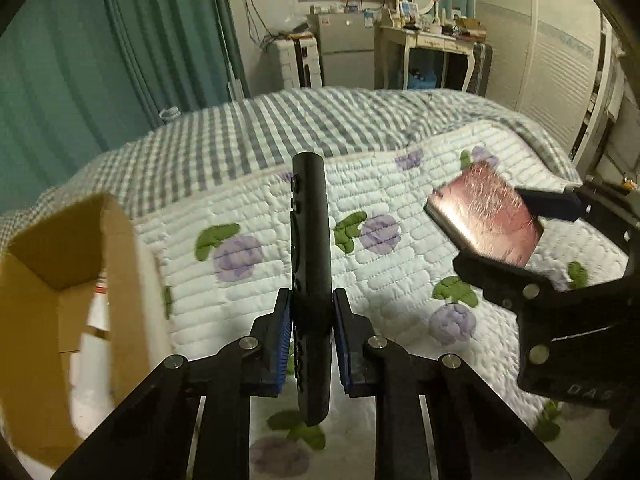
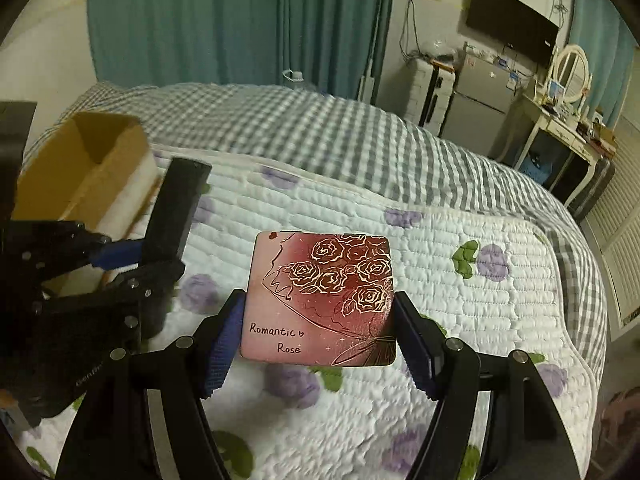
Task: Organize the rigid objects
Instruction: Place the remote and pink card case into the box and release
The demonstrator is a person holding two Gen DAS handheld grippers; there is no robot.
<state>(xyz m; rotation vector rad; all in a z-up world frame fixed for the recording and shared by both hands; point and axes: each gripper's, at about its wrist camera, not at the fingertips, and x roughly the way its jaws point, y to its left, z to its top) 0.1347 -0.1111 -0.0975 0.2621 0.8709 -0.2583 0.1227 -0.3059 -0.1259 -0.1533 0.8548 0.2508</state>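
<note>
My left gripper is shut on a black remote control, held on edge above the quilt, its button side facing left. In the right wrist view the same remote and left gripper appear at the left. My right gripper is shut on a flat pink case printed with gold roses and "Romantic Rose", lifted off the bed. That case and the right gripper show at the right of the left wrist view. An open cardboard box stands at the left.
A white quilt with purple flowers lies over a grey checked bedspread. The cardboard box holds a white item. Beyond the bed stand a teal curtain, a small fridge and a dressing table.
</note>
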